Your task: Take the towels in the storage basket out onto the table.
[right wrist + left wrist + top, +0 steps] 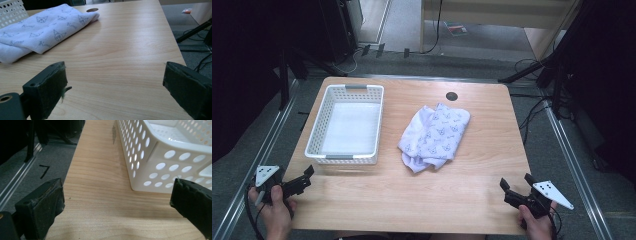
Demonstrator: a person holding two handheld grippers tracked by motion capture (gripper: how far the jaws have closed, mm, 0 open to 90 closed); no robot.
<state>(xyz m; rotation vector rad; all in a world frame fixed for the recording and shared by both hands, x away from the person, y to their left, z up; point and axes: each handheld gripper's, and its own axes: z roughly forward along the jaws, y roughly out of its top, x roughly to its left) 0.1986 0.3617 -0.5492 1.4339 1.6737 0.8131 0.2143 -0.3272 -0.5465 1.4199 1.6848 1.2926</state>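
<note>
Poised at the near corners of the desk (472,190), left gripper (301,181) and right gripper (515,187) with fingers spread and empty, ahead of a likely reach for the crumpled cat-print cloth (435,135) mid-desk, right of the white perforated basket (346,124).

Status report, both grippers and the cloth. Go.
Left gripper open, by basket. Right gripper open, near table edge. Cloth crumpled mid-table, untouched. Path clear.
</note>
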